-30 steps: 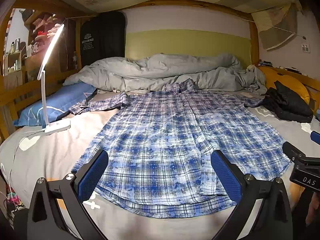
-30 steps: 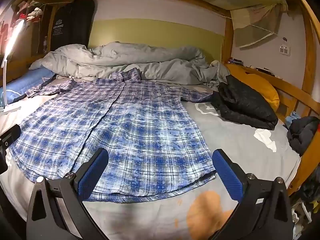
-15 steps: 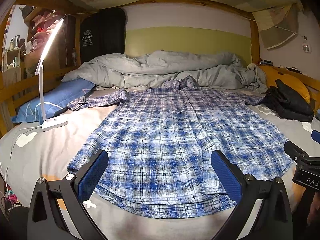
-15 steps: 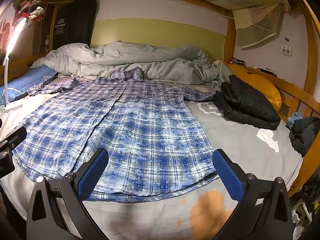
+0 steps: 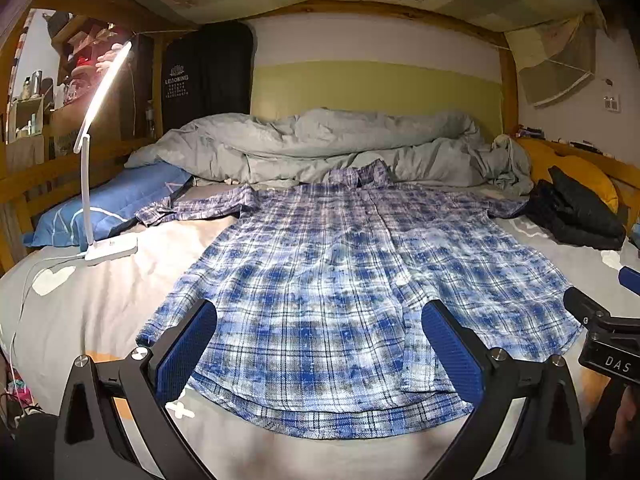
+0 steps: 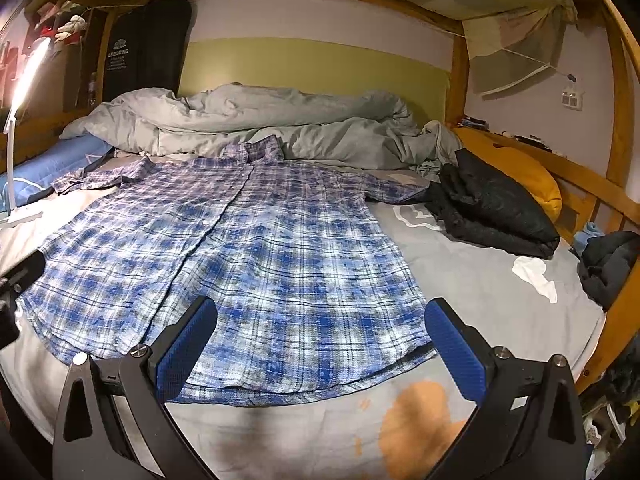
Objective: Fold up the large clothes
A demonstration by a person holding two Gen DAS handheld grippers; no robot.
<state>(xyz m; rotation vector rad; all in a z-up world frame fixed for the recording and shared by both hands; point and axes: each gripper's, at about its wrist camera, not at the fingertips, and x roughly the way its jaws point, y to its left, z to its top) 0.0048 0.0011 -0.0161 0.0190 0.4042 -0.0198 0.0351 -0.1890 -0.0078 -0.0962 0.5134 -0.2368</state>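
Left wrist view. The left gripper [image 5: 319, 344] hangs above the near end of the bed, fingers spread wide, nothing between the blue pads [image 5: 186, 350]. Straight ahead of it the blue plaid shirt [image 5: 348, 288] lies flat and face up on the grey sheet [image 5: 100, 304], hem nearest the gripper, collar at the far end touching the rumpled grey duvet [image 5: 320, 144]. One sleeve stretches out ahead-left toward a blue pillow [image 5: 104, 208]; the other runs ahead-right to a folded black jacket [image 5: 576, 212]. A lit white desk lamp [image 5: 100, 152] stands on the sheet ahead-left, well apart from the shirt body. At the right edge, part of the right gripper [image 5: 604, 340] shows, over the shirt's right hem corner.

Right wrist view. The right gripper [image 6: 321, 342] is likewise released, pads [image 6: 456, 350] wide apart and empty, poised over the hem. The plaid shirt [image 6: 240, 248] spreads ahead and to the left, its button placket running from collar toward the gripper's left finger. Ahead-right, the black jacket [image 6: 492, 208] rests against a yellow cushion [image 6: 524, 176]. A crumpled white tissue [image 6: 536, 276] lies on the bare sheet to the right, apart from the shirt. An orange print marks the sheet [image 6: 472, 280] just beneath the right finger. The lamp [image 6: 24, 92] glows at far left.
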